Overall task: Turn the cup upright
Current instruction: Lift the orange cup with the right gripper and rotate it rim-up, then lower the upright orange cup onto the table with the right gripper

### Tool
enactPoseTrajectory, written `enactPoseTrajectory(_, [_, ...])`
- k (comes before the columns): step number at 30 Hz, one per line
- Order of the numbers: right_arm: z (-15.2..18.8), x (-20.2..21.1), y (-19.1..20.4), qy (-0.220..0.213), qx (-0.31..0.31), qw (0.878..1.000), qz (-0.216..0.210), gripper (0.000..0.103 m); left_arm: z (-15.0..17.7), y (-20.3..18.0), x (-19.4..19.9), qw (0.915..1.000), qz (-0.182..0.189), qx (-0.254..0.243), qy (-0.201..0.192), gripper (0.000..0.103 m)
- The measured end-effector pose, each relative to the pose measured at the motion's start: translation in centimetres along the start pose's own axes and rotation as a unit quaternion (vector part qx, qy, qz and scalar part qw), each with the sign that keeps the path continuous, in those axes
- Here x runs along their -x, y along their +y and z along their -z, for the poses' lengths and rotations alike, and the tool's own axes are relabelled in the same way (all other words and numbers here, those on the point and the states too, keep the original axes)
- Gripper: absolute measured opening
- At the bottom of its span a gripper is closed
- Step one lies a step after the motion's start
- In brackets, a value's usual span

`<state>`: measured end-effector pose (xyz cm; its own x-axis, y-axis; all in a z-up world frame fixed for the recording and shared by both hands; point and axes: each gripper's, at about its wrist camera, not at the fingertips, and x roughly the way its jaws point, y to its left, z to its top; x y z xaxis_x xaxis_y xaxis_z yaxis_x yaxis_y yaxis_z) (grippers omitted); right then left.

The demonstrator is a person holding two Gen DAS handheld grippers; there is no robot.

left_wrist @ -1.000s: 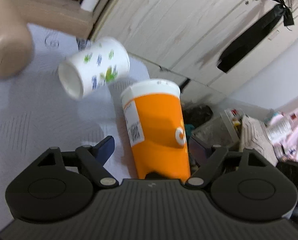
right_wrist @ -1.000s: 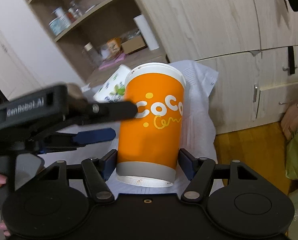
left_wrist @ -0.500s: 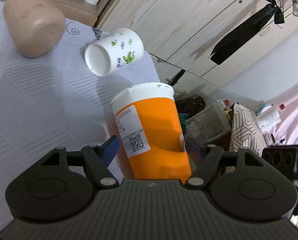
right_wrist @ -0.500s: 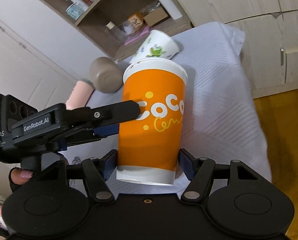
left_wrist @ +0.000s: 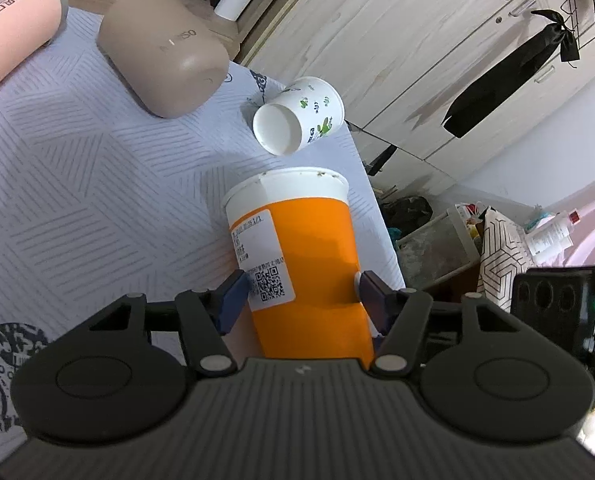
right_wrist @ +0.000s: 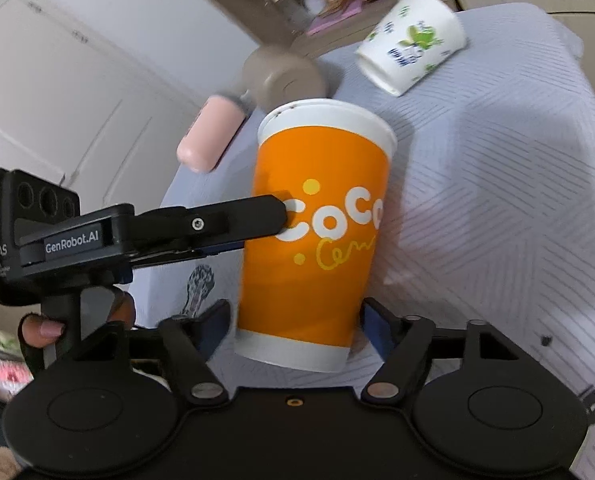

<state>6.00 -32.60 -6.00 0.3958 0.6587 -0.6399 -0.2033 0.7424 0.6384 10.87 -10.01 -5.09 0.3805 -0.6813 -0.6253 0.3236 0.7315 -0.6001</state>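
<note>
Gripping the orange cup point(left_wrist: 297, 264) from two sides right now: left gripper point(left_wrist: 299, 300) has its jaws closed on the lower body, and the right gripper point(right_wrist: 293, 324) has its jaws either side of the white base, though whether they actually press on it, can't tell. Cup's wide rim points away from both cameras, and it sits over the patterned grey counter point(left_wrist: 77, 208). Behind it, a small white printed cup point(left_wrist: 297, 120), a beige cup point(left_wrist: 161, 56) and a pink bottle point(left_wrist: 13, 32) all lie on their sides.

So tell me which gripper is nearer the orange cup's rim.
Left. The left gripper clamps the orange cup mid-body; the right gripper grips its base, farther from the rim.
</note>
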Motion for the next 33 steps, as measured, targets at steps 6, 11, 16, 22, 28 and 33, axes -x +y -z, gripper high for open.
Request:
enactPoseTrajectory(6, [-1.2,0.6,0.6,-0.015,0.022,0.999,0.019,0.087,0.1,0.5,0.1,0.9999,0.010,0.000,0.002,0.060])
enactPoseTrajectory(11, [-2.5,0.4,0.2,-0.021,0.032,0.999,0.028,0.087,0.1,0.8,0.3,0.9999,0.016,0.001,0.006,0.061])
enactPoseTrajectory(16, [-2.6,-0.2,-0.4,-0.016,0.025,0.999,0.014,0.078,-0.1,1.3,0.1,0.9997,0.022,0.006,0.012,0.065])
enactPoseTrajectory(22, [-2.4,-0.2,-1.3,-0.012,-0.006,1.000,-0.007,0.077,-0.3,2.0,-0.9,0.9988,0.029,0.033,0.021,0.076])
enactPoseTrajectory(28, [-1.9,0.1,-0.8,-0.018,0.004,1.000,-0.002,0.077,0.0,1.8,-0.5,0.9987,0.044,0.021,0.014,0.066])
enactPoseTrajectory(33, [-1.4,0.3,0.5,-0.025,0.024,0.999,0.003,0.077,0.2,1.4,0.5,0.9988,0.049,0.002,0.006,0.066])
